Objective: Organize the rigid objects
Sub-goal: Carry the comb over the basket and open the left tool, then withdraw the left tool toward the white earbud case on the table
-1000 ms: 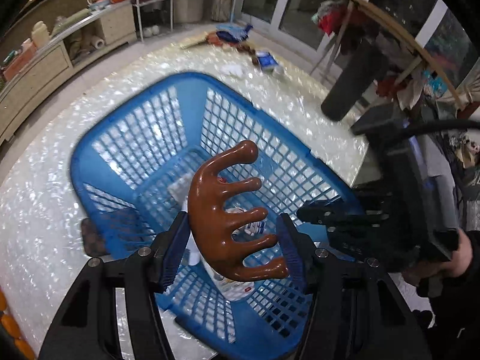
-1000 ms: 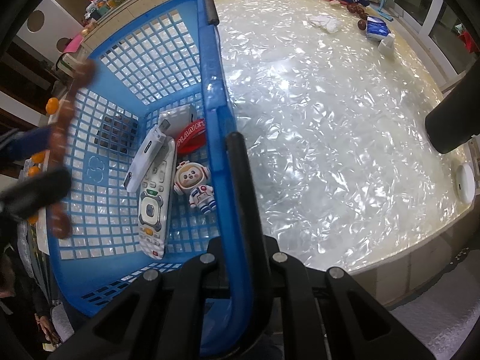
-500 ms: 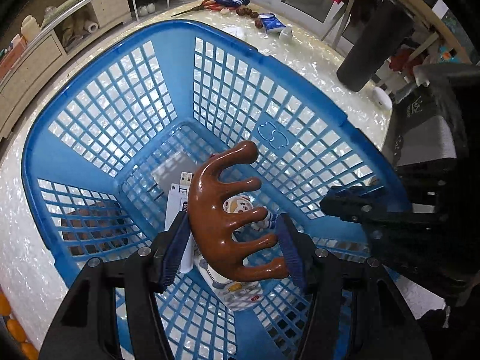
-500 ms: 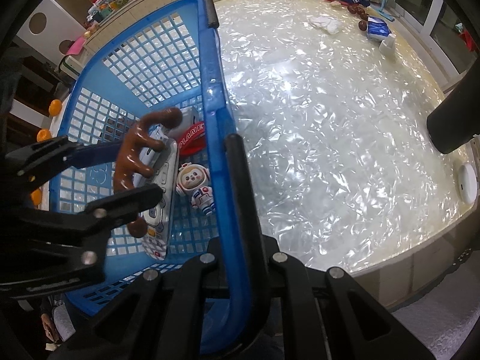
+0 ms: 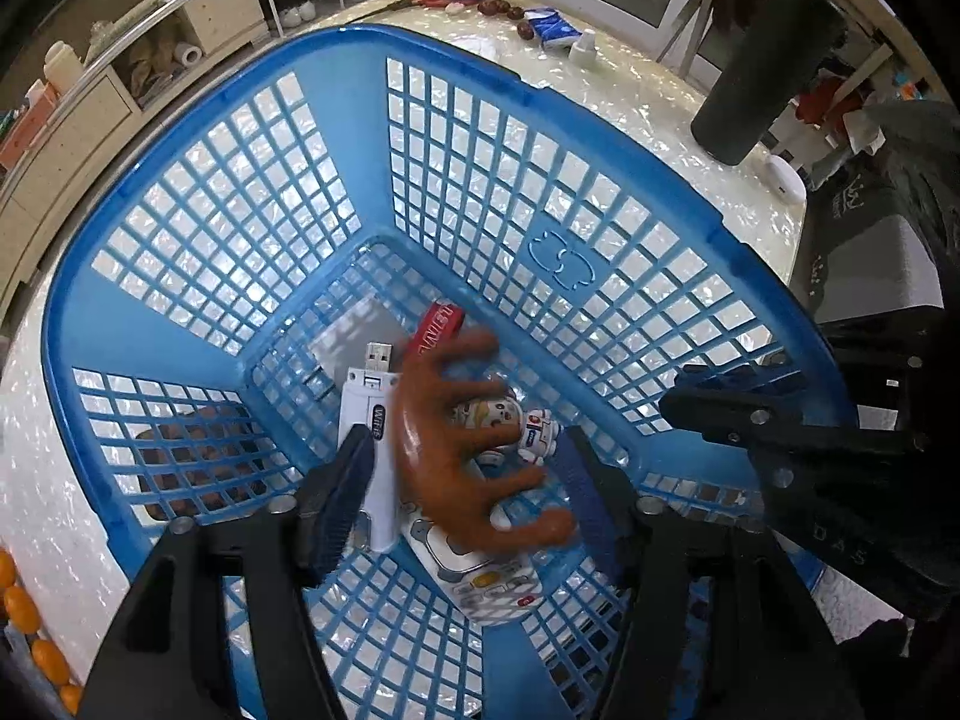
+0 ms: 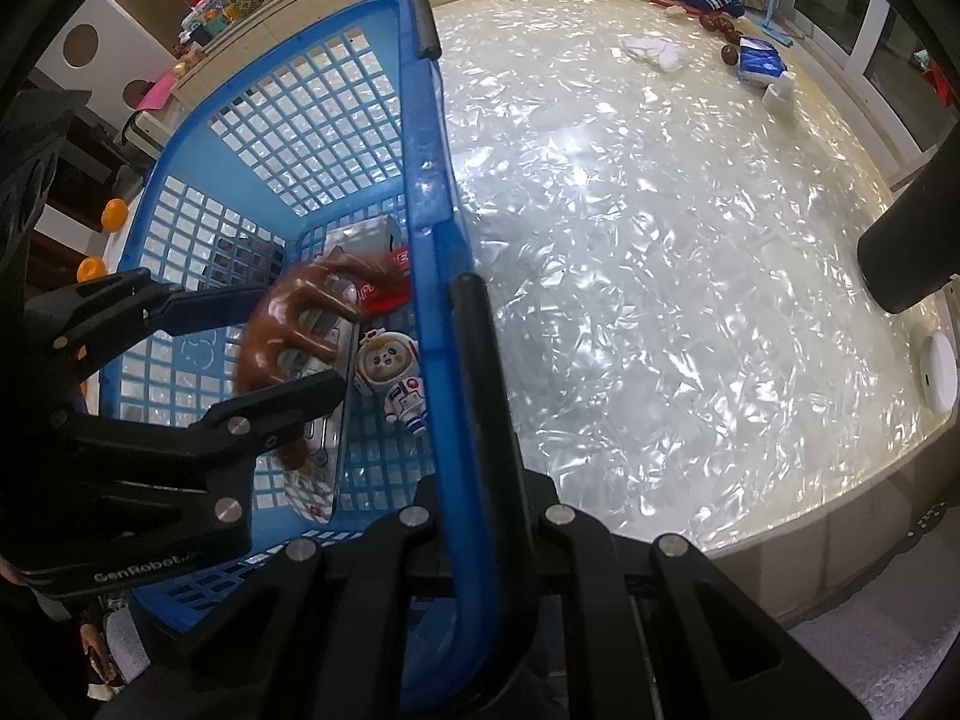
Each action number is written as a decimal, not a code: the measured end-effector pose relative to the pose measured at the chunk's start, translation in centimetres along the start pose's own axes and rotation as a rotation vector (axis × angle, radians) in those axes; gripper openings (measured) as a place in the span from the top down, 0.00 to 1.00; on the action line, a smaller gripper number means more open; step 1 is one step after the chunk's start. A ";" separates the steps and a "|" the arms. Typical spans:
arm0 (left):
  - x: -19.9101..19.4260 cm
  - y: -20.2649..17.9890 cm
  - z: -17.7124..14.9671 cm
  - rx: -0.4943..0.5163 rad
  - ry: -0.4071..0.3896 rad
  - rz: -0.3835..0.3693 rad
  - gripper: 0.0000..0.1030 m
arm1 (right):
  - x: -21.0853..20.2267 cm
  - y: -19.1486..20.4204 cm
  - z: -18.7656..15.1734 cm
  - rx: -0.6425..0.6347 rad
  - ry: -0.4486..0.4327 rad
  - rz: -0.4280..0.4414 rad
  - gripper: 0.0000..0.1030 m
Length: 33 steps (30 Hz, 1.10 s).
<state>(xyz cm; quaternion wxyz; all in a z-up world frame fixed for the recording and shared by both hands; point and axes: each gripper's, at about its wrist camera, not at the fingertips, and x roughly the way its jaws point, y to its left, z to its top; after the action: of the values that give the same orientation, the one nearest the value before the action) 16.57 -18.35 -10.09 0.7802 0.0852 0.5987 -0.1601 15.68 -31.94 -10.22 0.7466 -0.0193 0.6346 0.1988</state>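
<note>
As jaws open, left gripper (image 5: 462, 492) points steeply down | comb (image 5: 462, 450) loose over basket (image 5: 198, 276)

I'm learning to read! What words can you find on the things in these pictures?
"GenRobot" on the left hand-held gripper.
"WIFI", sideways and small, on the white USB stick.
"DAS", maybe only part of a word, on the right hand-held gripper.
Red band: white letters, cut off and unreadable.
Remote control: button marks too small.
</note>
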 end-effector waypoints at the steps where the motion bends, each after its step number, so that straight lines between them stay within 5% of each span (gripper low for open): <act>1: -0.1 0.0 0.1 0.005 -0.004 -0.015 0.23 | 0.0 0.0 0.0 0.000 -0.001 0.001 0.92; 8: -0.9 -0.4 0.0 0.059 -0.003 -0.055 0.15 | -0.1 -0.2 0.1 0.008 0.000 0.015 0.92; 18: -6.2 2.3 -1.2 0.029 -0.038 0.032 0.03 | -0.2 -0.5 0.3 0.005 0.000 0.018 0.92; 33: -12.7 14.8 -10.4 -0.388 -0.072 0.046 0.00 | -0.1 0.4 0.3 -0.043 0.006 -0.023 0.92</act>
<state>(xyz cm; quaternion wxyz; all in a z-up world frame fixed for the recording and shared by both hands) 9.42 0.69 -1.57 0.8063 -0.0590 0.5880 -0.0268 15.77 -31.50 -9.99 0.7464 -0.0434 0.6320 0.2038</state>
